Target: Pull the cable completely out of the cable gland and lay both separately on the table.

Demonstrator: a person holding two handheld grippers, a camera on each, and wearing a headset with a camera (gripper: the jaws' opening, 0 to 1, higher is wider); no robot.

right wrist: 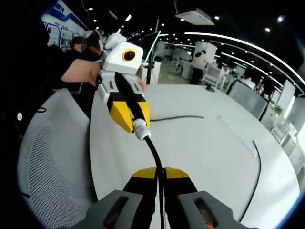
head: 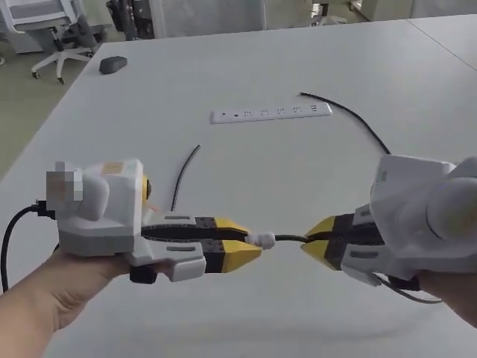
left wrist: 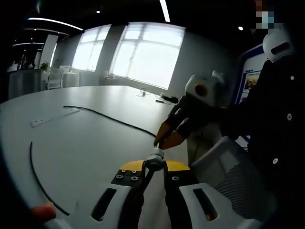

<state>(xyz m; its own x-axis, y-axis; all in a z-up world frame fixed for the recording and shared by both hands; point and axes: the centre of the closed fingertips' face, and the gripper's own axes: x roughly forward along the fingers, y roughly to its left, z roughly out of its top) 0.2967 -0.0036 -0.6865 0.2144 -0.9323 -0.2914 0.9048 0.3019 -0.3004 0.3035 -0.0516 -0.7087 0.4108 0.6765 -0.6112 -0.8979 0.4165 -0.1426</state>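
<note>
Yellow tips end both pairs of black jaws, low in the head view. The left gripper (head: 250, 245), at the lower left of the frame, has its jaws pressed on the small white plastic cable gland (head: 262, 239), which sticks out a little past the tips. From the gland the thin black cable (head: 291, 239) runs to the right into the right gripper (head: 311, 242) at the lower right, whose jaws pinch it. The cable is not yet out of the gland, and both are held in the air above the white table top (head: 298, 171), not lying on it.

In the left gripper view the gland sits at the bottom centre between the closed jaws, and the right gripper is just beyond it, near the middle of the frame. In the right gripper view the cable rises from between the closed jaws at the bottom centre up to the gland, which the left gripper holds at the upper left.

Further up in the head view, a short loose black wire (head: 183, 177) lies on the table left of centre. Beyond it lies a long white power strip (head: 270, 113), and a long black cord (head: 350, 115) curves from the upper centre towards the right. At the upper left there is a dark grey computer mouse (head: 112, 65) on the table and, off the table, a white office chair (head: 56, 33).
</note>
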